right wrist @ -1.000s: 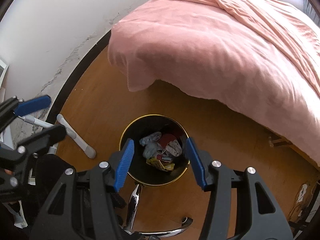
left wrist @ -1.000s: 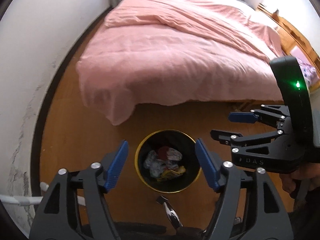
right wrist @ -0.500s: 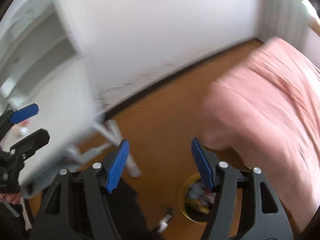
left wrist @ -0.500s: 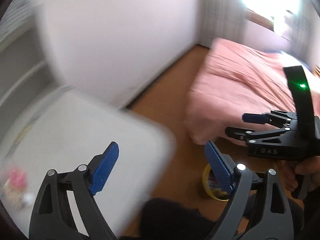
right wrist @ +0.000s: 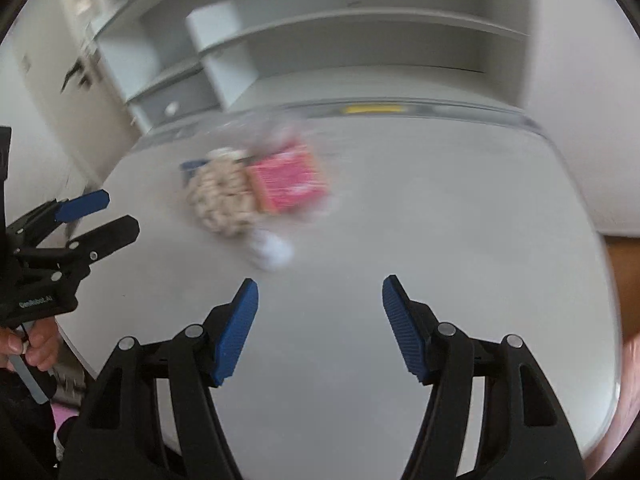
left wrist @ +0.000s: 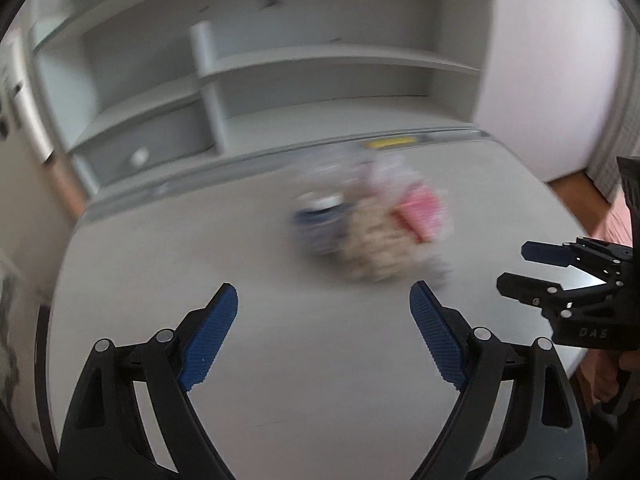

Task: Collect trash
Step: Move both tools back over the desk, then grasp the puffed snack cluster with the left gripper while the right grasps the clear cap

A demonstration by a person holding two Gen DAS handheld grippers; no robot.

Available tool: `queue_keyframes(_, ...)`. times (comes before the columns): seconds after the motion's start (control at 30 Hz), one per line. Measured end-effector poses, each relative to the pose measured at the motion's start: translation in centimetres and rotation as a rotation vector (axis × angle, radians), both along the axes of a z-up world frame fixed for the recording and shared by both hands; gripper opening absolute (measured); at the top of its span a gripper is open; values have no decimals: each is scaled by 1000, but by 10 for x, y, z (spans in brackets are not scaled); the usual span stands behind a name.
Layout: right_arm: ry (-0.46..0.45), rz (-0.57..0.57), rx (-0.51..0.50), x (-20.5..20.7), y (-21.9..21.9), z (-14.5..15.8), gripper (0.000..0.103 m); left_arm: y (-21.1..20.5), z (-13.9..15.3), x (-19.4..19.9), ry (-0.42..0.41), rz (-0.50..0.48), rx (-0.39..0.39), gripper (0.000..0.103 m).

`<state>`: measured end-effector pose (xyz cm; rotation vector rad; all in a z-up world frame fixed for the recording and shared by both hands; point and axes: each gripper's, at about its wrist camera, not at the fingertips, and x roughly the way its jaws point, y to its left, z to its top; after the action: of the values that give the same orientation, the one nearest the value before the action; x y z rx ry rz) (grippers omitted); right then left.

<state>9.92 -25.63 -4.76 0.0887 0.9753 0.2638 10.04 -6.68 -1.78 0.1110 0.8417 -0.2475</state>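
Note:
A blurred heap of trash lies on the white table: a pink packet, a beige crumpled wrapper, a blue item and a small white piece. The same heap shows in the left wrist view, with the pink packet and beige wrapper. My left gripper is open and empty, short of the heap. My right gripper is open and empty, nearer than the heap and to its right. Each gripper also shows in the other's view: the right, the left.
A white shelf unit stands behind the table, with a drawer knob. A yellow label marks the table's far edge. Wooden floor shows past the table's right corner.
Both views have swung up from the black bin on the floor by the bed, past the wall, onto the table with the trash heap. Both grippers stayed open.

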Motion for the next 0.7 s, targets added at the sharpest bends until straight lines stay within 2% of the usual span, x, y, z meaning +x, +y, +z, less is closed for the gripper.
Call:
queue_keyframes(0.13,16,60,-52,17,38,-8,62,33,-8,6,26,33,-10,85)
queue_keyframes(0.37,39,72,-103,40,63,-20,58,27,-23,19,54,4,-36,85)
queue_keyframes(0.43,41,78,-116,41,64,-21,51,23,-26,27,57,-11,-40,85)
queue_keyframes(0.57,33,89,-134,43,64,-23,42,10,-29,35,62,-31,-49,85)
queue_keyframes(0.63,31,98,-132,44,63,-23,30,6,-32,40,74,-29,-59,85)
queue_keyframes(0.7,30,95,-132,43,60,-22,30,1,-33,47,91,-30,-84,85)
